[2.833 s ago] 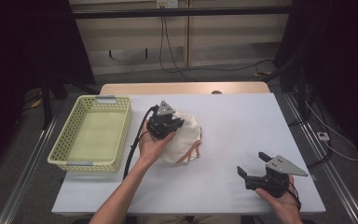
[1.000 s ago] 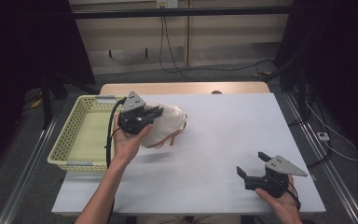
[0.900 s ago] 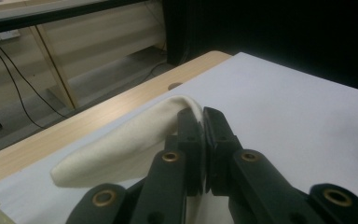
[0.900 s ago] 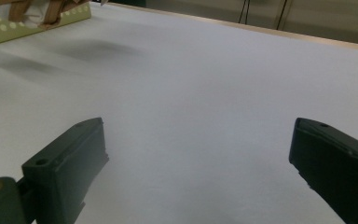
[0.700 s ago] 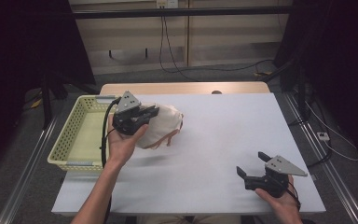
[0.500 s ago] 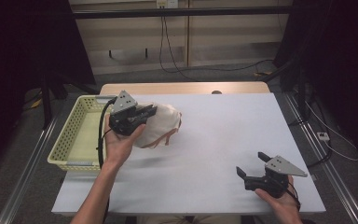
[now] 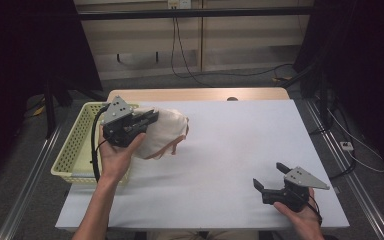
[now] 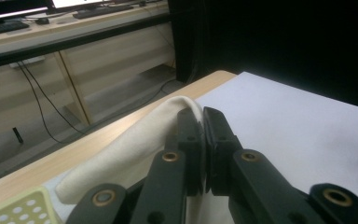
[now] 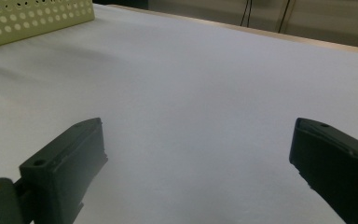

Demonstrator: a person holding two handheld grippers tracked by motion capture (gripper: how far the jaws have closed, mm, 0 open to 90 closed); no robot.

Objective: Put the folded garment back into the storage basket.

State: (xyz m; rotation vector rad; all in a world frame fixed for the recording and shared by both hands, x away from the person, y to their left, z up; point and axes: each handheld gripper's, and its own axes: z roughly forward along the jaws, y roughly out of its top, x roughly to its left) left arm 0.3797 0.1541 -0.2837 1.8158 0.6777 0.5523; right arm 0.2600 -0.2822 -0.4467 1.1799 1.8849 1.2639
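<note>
The yellow basket (image 7: pixel 77 150) stands at the left edge of the tabletop (image 7: pixel 230 150). Just beside it, the left gripper (image 7: pixel 147 117) is clamped on a fold of the cream cloth bundle (image 7: pixel 162 132) – in the left gripper view the jaws are pressed together with fabric (image 8: pixel 135 144) pinched between them. The bundle hangs off the tabletop, close to the basket's right rim.

Step in hand, as judged: carry the bundle over the basket and let it go inside. Keep the grip firm until the whole bundle, trailing edge included, has passed the rim; lower it into the basket – then release.

The right gripper (image 7: pixel 272 182) rests near the front right corner, jaws spread wide with nothing between them.

Against the earliest frame, the bundle has left the middle of the tabletop and travelled left and upward toward the basket; the right gripper has kept its place.
</note>
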